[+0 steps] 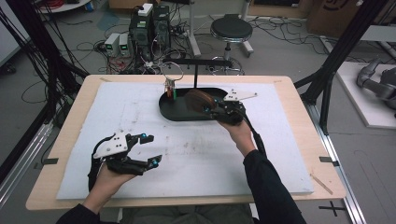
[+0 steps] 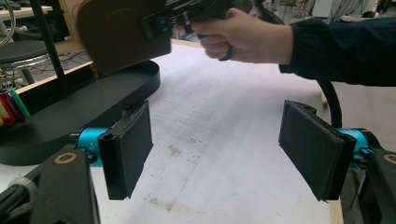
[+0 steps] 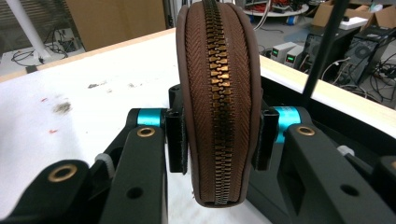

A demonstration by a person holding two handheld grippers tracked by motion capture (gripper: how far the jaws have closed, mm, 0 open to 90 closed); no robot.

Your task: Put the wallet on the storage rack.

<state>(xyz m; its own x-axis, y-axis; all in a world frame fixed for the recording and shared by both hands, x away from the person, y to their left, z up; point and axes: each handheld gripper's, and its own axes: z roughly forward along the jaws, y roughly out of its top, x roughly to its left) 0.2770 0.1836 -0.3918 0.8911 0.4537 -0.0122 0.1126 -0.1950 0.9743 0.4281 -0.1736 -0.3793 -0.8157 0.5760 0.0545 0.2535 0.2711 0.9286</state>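
Note:
A brown zippered pouch (image 3: 217, 93) stands on edge between the pads of my right gripper (image 3: 218, 135), which is shut on it. In the high view the right gripper (image 1: 208, 108) holds the brown pouch (image 1: 198, 100) over the right part of a black oval tray (image 1: 170, 112). The left gripper view also catches the pouch (image 2: 121, 35) above the tray (image 2: 60, 121). My left gripper (image 1: 150, 149) rests low at the front left of the white mat, open and with nothing in it; its pads (image 2: 128, 149) stand wide apart.
A black T-shaped stand (image 1: 195, 70) rises from the tray, and a small bunch of coloured keys or tags (image 1: 170, 87) hangs at its left. The white foam mat (image 1: 140, 116) covers the wooden table. Computers, cables and a stool (image 1: 231, 30) sit on the floor beyond.

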